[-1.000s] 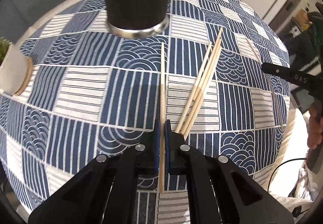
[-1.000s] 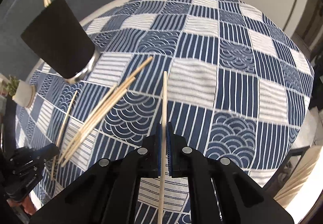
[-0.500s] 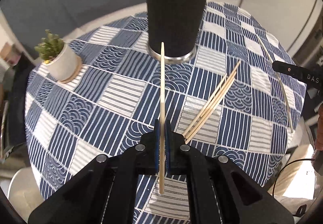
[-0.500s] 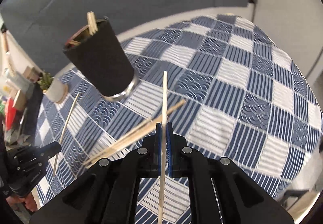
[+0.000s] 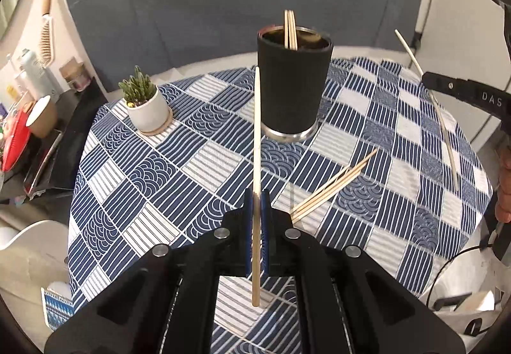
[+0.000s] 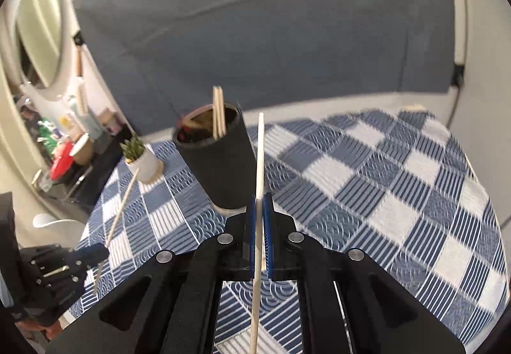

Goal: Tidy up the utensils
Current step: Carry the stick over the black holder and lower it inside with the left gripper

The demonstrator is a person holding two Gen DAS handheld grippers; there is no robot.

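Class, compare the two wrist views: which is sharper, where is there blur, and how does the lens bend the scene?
Left wrist view: sharp; the tablecloth bulges, dark corners. Right wrist view: tablecloth checks smear at right, but the held chopstick stays crisp; the black holder leans, bent by the fisheye.

Home rm: patterned tablecloth (image 5: 191, 175), potted plant (image 5: 145, 104), hairbrush (image 5: 46, 31) & toiletries on shelf.
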